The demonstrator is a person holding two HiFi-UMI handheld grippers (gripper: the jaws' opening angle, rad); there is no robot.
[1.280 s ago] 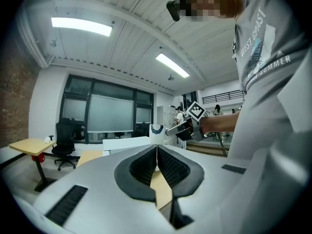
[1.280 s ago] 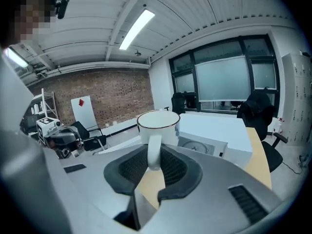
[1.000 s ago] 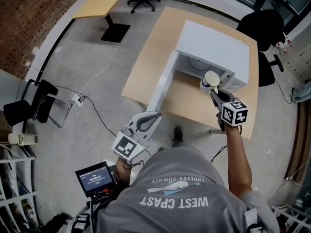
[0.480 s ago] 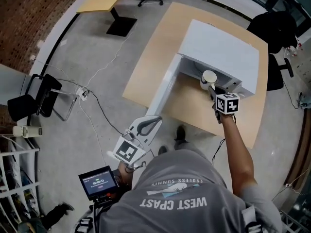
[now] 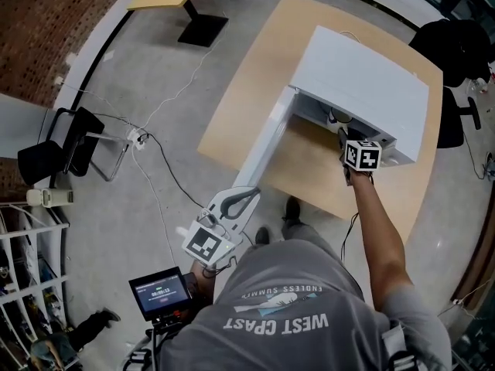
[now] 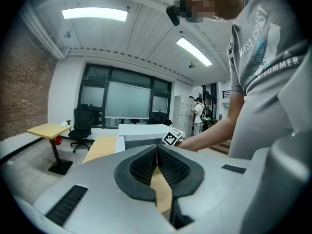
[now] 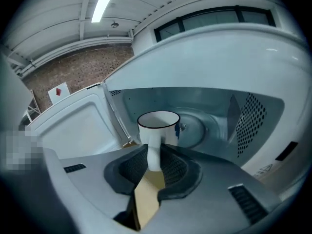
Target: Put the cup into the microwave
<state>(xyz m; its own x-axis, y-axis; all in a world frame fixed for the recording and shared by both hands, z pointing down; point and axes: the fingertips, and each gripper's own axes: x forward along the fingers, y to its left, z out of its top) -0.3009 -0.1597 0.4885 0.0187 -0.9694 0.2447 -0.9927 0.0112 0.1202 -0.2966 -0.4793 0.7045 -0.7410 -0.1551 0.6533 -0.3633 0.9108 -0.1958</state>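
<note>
Right gripper first: its jaws are partway closed and pinching the white handle of the cup, both pads tight against it. The cup sits upright, dark-rimmed mouth up, just beyond the jaw tips. It's right in the open front of the microwave, with the round turntable behind and beneath it. Whether the base touches the turntable, I can't tell. The microwave door hangs wide open off to the left in the right gripper view. From the head view, the right gripper reaches in under the white top of the microwave, and only a sliver of the cup peeks out at the opening. The microwave stands on the wooden table. Over to the left gripper: its jaws are pressed together, nothing between them. It's held low near the person's body, well apart from the cup, beside the door's outer edge.
</note>
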